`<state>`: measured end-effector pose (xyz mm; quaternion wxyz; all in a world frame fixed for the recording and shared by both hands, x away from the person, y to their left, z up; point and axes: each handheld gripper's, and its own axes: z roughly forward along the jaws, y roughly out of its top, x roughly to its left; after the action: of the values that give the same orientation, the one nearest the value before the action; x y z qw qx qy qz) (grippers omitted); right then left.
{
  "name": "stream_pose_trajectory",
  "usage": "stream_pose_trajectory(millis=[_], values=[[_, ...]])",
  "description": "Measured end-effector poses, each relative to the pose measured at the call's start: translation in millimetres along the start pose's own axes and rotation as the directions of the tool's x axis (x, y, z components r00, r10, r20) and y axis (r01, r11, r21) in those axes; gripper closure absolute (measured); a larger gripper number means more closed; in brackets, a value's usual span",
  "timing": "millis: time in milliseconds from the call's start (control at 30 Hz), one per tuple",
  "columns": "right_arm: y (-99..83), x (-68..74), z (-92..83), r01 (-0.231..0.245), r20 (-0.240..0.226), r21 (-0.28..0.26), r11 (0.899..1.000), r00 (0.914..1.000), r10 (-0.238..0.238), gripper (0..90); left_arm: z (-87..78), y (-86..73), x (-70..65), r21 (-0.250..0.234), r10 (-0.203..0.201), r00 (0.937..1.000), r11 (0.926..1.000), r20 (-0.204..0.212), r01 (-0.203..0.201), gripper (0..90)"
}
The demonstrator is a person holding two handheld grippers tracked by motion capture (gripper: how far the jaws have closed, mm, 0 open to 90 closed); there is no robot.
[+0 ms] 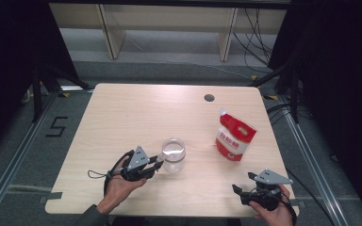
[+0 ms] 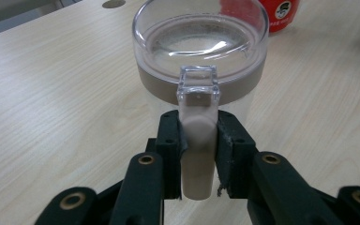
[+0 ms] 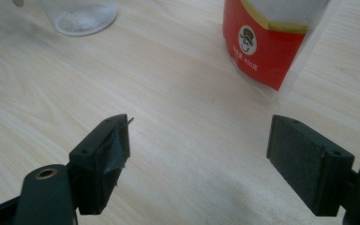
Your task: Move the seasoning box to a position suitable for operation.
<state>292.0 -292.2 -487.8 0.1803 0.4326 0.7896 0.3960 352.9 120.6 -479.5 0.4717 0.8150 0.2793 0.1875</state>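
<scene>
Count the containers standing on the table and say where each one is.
2. A clear lidded jar stands near the table's middle, its beige lid clasp pinched in the left gripper. A red-and-white spouted pouch stands to its right, ahead of the open right gripper.

I see a pale wooden table [image 1: 122, 117] with a round cable hole [image 1: 209, 98] near its far edge. On it stand a clear lidded jar [image 1: 173, 155] and, well apart, a red-and-white pouch [image 1: 234, 137].
</scene>
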Motion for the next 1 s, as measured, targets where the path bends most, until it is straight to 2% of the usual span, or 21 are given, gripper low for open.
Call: stream_pose_trajectory(millis=[33,100,167,200,233,300,333,367,400,433,533,567,633,667,700,733,767,833,867,933,1000], values=[[0.0,0.0,0.0,0.001,0.001,0.000,1.000,1.0000,-0.001,22.3,-0.5,0.0,0.0,0.006,-0.008,0.9998,0.9999,0.017,0.008,72.7],[0.0,0.0,0.2,0.001,0.000,0.000,1.000,1.0000,-0.001,22.3,-1.2,0.2,-0.9,0.004,0.013,0.9995,0.9999,0.028,-0.013,72.7],[0.1,-1.6,0.6,0.026,0.009,-0.012,1.000,0.9996,-0.026,22.3,-1.1,0.5,-1.8,0.003,0.018,0.9989,0.9998,0.044,-0.018,72.8],[0.2,-1.8,0.7,0.027,0.007,-0.012,1.000,0.9996,-0.027,22.3,-0.6,0.2,-3.7,-0.006,0.004,0.9986,1.0000,0.053,-0.004,72.8],[0.1,-0.8,0.2,0.015,0.006,-0.005,1.000,0.9999,-0.015,22.3,-0.7,0.7,-3.2,-0.008,0.030,0.9978,0.9995,0.059,-0.030,72.8],[0.3,-1.9,0.4,0.028,0.004,-0.006,1.000,0.9996,-0.028,22.3,-0.4,0.7,-3.8,-0.020,0.034,0.9957,0.9993,0.086,-0.033,72.8],[0.2,-0.8,0.1,0.015,0.004,-0.003,1.000,0.9999,-0.015,22.3,-0.4,0.7,-3.8,-0.020,0.034,0.9957,0.9993,0.086,-0.033,72.9],[0.0,-0.6,0.4,0.015,0.007,-0.010,1.000,0.9999,-0.015,22.3,0.6,0.2,-5.1,-0.017,0.031,0.9931,0.9994,0.113,-0.029,72.8],[-0.1,0.7,0.0,-0.005,-0.002,0.002,1.000,1.0000,0.005,22.3,0.6,0.2,-5.1,-0.017,0.031,0.9931,0.9994,0.113,-0.029,72.9],[0.2,-0.8,0.8,0.019,-0.006,-0.005,1.000,0.9998,-0.019,22.3,1.6,-0.2,-7.1,-0.019,0.043,0.9883,0.9990,0.146,-0.041,72.9],[0.5,-2.0,0.5,0.038,0.001,-0.008,0.999,0.9993,-0.038,22.3,2.4,-0.2,-11.0,-0.024,0.033,0.9858,0.9993,0.165,-0.029,72.8],[0.4,-1.7,0.7,0.039,-0.001,-0.012,0.999,0.9992,-0.039,22.3,2.4,0.7,-14.3,-0.018,0.050,0.9827,0.9987,0.178,-0.048,72.8],[0.4,-0.9,0.8,0.028,-0.008,-0.003,1.000,0.9996,-0.028,22.3,2.8,0.9,-16.0,-0.023,0.053,0.9804,0.9985,0.190,-0.049,72.8],[0.3,-0.9,0.8,0.027,-0.009,-0.003,1.000,0.9996,-0.027,22.3,3.6,0.9,-18.4,-0.033,0.065,0.9752,0.9977,0.212,-0.059,72.8],[0.3,-0.9,0.9,0.028,-0.010,-0.003,1.000,0.9995,-0.028,22.3,3.6,0.9,-19.2,-0.033,0.068,0.9745,0.9975,0.214,-0.063,72.8],[0.4,-0.5,0.5,0.023,-0.014,-0.003,1.000,0.9996,-0.023,22.3,3.7,1.4,-19.2,-0.034,0.080,0.9711,0.9967,0.225,-0.074,72.8],[0.5,-0.5,0.5,0.024,-0.015,-0.003,1.000,0.9996,-0.024,22.3,3.7,1.1,-20.3,-0.032,0.069,0.9705,0.9975,0.231,-0.063,72.8],[0.2,-0.1,0.9,0.021,-0.011,-0.008,1.000,0.9997,-0.021,22.3,3.7,1.2,-20.3,-0.034,0.075,0.9697,0.9971,0.232,-0.069,72.7],[0.1,0.0,0.8,0.021,-0.010,-0.008,1.000,0.9997,-0.021,22.4,4.0,1.7,-18.4,-0.039,0.098,0.9648,0.9951,0.244,-0.091,72.7],[0.1,-0.2,0.8,0.020,-0.008,-0.006,1.000,0.9998,-0.020,22.3,3.4,1.7,-17.9,-0.028,0.087,0.9673,0.9961,0.238,-0.083,72.6],[0.1,-0.1,0.9,0.018,-0.015,-0.008,1.000,0.9997,-0.018,22.3,3.8,2.0,-15.8,-0.032,0.100,0.9641,0.9950,0.246,-0.095,72.4]])
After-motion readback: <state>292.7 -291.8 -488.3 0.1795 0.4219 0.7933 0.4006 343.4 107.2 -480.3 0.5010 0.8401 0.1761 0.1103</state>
